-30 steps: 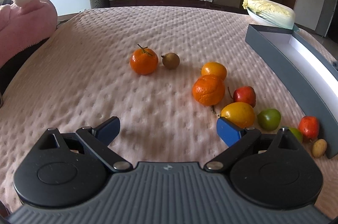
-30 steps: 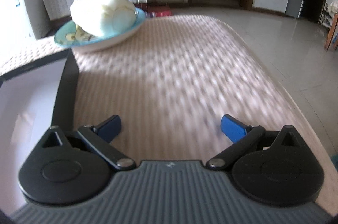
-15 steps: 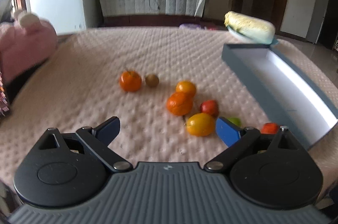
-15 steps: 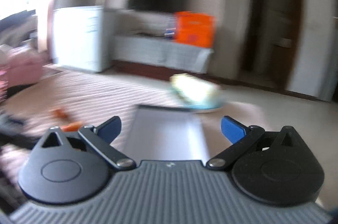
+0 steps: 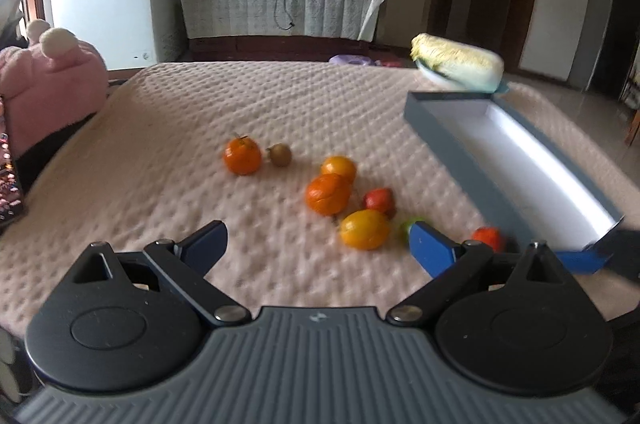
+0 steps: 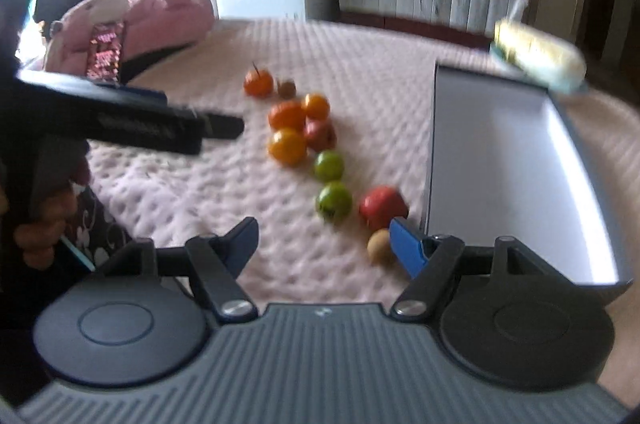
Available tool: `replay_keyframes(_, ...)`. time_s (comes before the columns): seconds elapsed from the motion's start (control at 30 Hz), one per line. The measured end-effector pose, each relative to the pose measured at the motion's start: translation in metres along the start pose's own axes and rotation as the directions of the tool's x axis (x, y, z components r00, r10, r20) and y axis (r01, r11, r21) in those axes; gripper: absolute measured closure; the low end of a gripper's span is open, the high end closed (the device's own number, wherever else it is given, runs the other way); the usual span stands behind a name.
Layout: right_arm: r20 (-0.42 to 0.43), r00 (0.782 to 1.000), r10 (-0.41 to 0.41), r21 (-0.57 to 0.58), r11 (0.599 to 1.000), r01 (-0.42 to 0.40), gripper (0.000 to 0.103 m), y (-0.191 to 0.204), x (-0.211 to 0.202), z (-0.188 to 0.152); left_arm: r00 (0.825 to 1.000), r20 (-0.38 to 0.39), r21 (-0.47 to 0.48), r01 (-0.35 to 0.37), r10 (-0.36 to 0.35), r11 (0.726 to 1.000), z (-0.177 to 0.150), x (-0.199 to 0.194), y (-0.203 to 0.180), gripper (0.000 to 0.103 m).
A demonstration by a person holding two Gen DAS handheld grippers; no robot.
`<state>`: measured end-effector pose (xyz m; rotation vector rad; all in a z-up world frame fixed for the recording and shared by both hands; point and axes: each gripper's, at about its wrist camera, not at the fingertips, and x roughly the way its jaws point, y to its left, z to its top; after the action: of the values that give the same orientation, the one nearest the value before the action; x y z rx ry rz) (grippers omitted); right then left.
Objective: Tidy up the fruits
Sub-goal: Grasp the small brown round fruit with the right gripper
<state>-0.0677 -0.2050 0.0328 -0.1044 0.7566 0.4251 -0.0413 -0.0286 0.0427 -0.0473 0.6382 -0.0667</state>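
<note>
my left claw (image 5: 318,244) hangs with jaws apart and empty over the pink quilted desk (image 5: 160,151). the fruits (image 6: 300,127) lie loose mid-desk, left of the grey box (image 6: 500,163). my right claw (image 6: 322,244) is closing, nothing between its jaws.

Fruits (image 5: 327,193) left of box (image 5: 460,151)

Each claw, left claw (image 5: 316,244) and right claw (image 6: 322,242), is built of a ribbed grey body stamped with a small pale mark, two round black housings, black link arms pinned by silver screws, and blue fingertips (image 5: 430,248), while a dark floral-patterned sleeve (image 6: 94,224) is worn.
</note>
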Motion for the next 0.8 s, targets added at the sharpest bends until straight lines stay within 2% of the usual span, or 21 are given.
replay_keyframes(0.1, -0.015, 0.999, -0.029, 0.018, 0.999, 0.030, 0.032, -0.007, -0.001, -0.001, 1.000, 0.005, 0.019, 0.012, -0.012, 1.000, 0.000, 0.003, -0.008, 0.004)
replay_keyframes(0.23, -0.030, 0.984, -0.173, 0.037, 0.984, 0.174, 0.031, -0.016, 0.005, -0.002, 0.999, 0.000, 0.048, 0.032, -0.032, 0.998, -0.001, 0.005, -0.018, 0.004)
replay_keyframes(0.33, -0.007, 0.989, -0.146, 0.034, 0.989, 0.146, 0.031, -0.018, 0.001, -0.003, 0.999, -0.004, 0.074, 0.051, -0.051, 0.996, -0.002, 0.006, -0.022, 0.004)
replay_keyframes(0.47, -0.029, 0.993, -0.111, 0.007, 0.994, 0.111, 0.031, -0.014, 0.003, -0.007, 0.997, -0.014, 0.086, 0.082, -0.081, 0.993, -0.005, 0.007, -0.025, 0.004)
replay_keyframes(0.5, -0.034, 0.994, -0.105, 0.008, 0.994, 0.106, 0.036, -0.015, 0.004, -0.007, 0.996, -0.016, 0.089, 0.090, -0.089, 0.992, -0.006, 0.007, -0.027, 0.004)
replay_keyframes(0.53, -0.039, 0.994, -0.105, 0.008, 0.994, 0.106, 0.047, -0.015, 0.005, -0.007, 0.995, -0.017, 0.099, 0.102, -0.101, 0.990, -0.007, 0.007, -0.029, 0.004)
replay_keyframes(0.57, -0.042, 0.993, -0.106, 0.007, 0.994, 0.107, 0.049, -0.014, 0.008, -0.006, 0.994, -0.015, 0.111, 0.110, -0.109, 0.988, -0.008, 0.007, -0.032, 0.005)
replay_keyframes(0.8, -0.060, 0.991, -0.123, -0.015, 0.992, 0.123, 0.051, -0.009, 0.017, -0.004, 0.988, -0.033, 0.154, 0.157, -0.154, 0.975, -0.012, 0.010, -0.043, 0.007)
